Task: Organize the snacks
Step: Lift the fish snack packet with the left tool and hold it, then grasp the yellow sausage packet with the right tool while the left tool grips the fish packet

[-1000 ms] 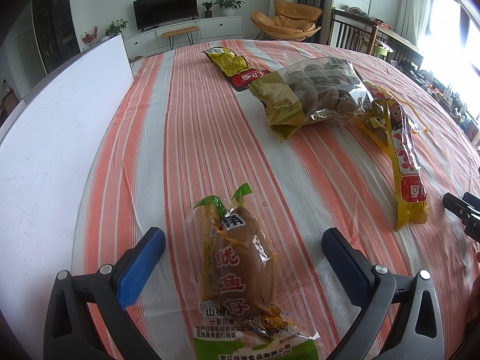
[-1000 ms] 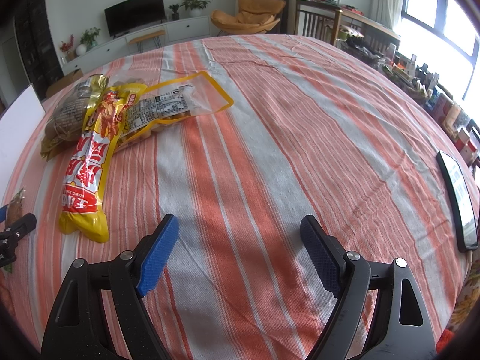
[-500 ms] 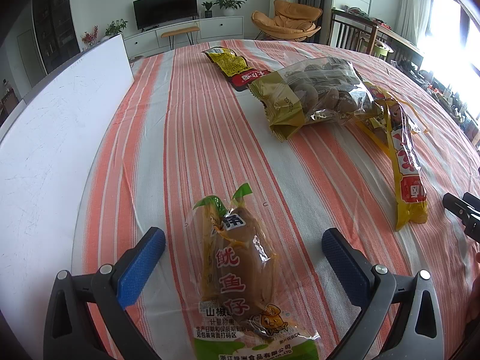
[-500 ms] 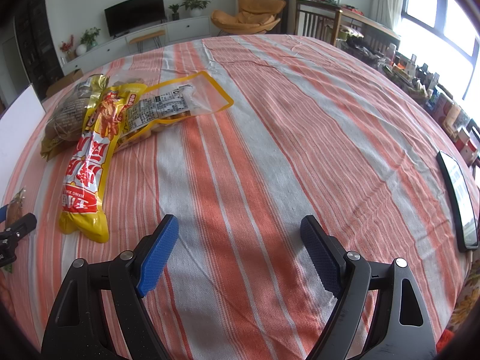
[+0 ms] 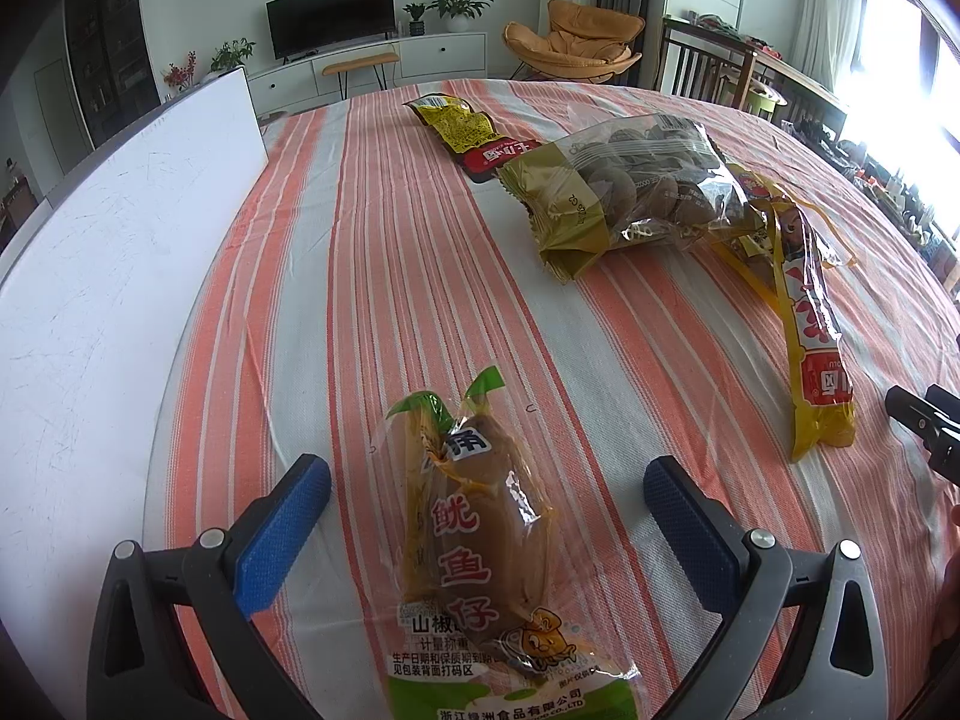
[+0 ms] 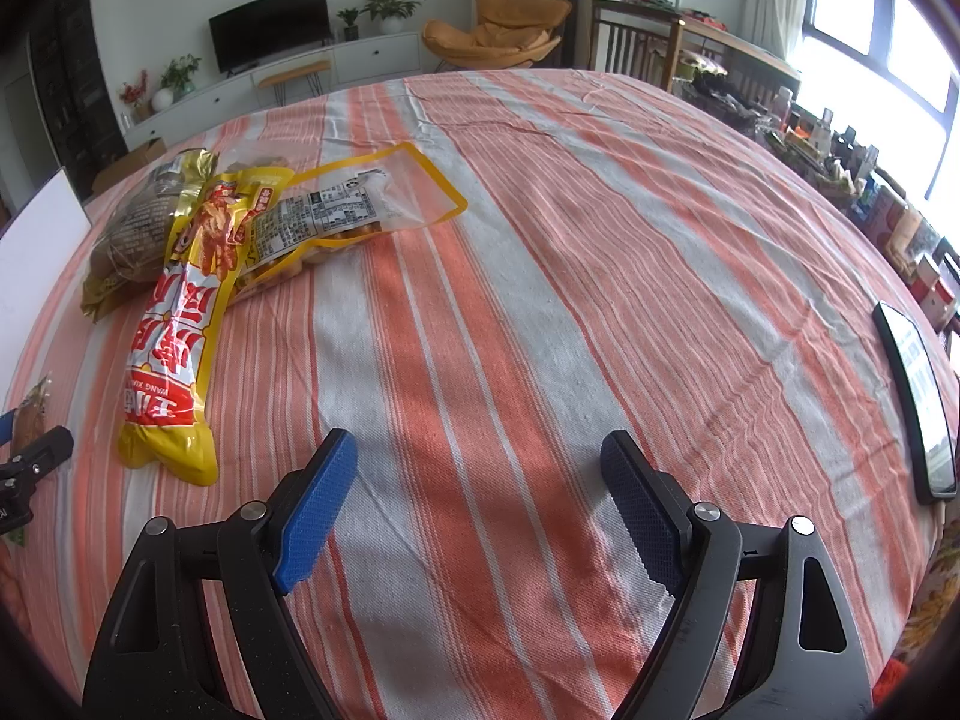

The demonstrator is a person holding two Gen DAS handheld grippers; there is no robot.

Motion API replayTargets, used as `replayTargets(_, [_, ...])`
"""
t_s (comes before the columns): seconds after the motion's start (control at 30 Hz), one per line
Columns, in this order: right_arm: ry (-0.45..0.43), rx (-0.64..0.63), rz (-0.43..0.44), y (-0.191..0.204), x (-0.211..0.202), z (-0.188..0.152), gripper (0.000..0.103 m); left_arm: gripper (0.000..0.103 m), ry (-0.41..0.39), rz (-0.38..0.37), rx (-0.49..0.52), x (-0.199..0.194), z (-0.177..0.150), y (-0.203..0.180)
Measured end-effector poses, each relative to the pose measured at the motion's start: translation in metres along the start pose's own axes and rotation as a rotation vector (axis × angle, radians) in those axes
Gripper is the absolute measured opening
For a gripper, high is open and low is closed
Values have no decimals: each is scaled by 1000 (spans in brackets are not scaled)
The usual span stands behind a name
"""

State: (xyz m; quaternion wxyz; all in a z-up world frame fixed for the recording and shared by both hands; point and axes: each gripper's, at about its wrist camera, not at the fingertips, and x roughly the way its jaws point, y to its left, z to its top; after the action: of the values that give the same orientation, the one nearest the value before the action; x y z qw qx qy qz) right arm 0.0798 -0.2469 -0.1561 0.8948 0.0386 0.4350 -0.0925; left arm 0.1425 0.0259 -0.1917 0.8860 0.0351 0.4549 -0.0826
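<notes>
Snacks are lying scattered on the striped tablecloth. I am holding my left gripper wide around a green squid snack pack, its blue pads not touching it. My right gripper is gaping wide over bare cloth. A long yellow-red pack is lying against the clear nut bag.

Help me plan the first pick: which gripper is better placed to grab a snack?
Left. The left gripper is open with the squid snack packet lying between its fingers. The right gripper is open over bare tablecloth.
</notes>
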Motion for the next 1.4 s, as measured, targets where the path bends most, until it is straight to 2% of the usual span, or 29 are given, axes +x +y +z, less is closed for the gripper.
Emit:
replayTargets(0.2, [0,1,2,0,0,0,86,103,0,0,-1,0,0,0])
replayTargets(0.3, [-7,15,30,-2,-2,-1,86,103,0,0,-1,0,0,0])
replayTargets(0.37, [-12,69,92,-8,-4,0,86,103,0,0,-1,0,0,0])
replayTargets(0.47, [20,200,274,-15,-10,4,86,103,0,0,-1,0,0,0])
replayTargets(0.5, [26,202,337,-6,-13,8,86,103,0,0,-1,0,0,0])
replayTargets(0.63, [56,88,430,44,-15,36,86,103,0,1,-1,0,0,0])
replayTargets(0.7, [137,31,422,78,4,54,85,103,0,1,-1,0,0,0])
replayTargets(0.8, [256,-4,333,111,38,65,84,103,2,6,0,-1,-1,0])
replayTargets(0.83, [248,-7,324,115,40,66,68,101,8,7,3,-2,-1,0])
replayTargets(0.87, [232,-22,299,118,39,68,49,83,-2,1,3,-8,-2,1])
replayTargets(0.9, [248,-20,285,118,39,67,48,54,-21,9,11,-15,-4,2])
replayTargets(0.97, [275,75,397,99,32,59,46,50,-3,-3,20,-21,-8,3])
replayTargets(1.03, [259,131,468,76,16,48,44,43,-29,-24,17,-34,-14,4])
replayTargets(1.07, [243,170,529,62,6,42,44,38,-31,-37,9,-39,-16,5])
replayTargets(1.13, [221,234,623,39,-10,28,44,35,-39,-106,-53,-51,-19,10])
replayTargets(1.17, [212,250,646,28,-16,20,44,34,-38,-146,-97,-56,-21,15])
replayTargets(1.23, [212,258,633,14,-20,7,44,32,-27,-206,-156,-63,-24,20])
replayTargets(1.33, [238,258,620,5,-22,-7,44,31,-21,-227,-177,-66,-26,22])
replayTargets(1.4, [231,265,644,9,-27,-8,45,30,-21,-225,-181,-69,-26,23])
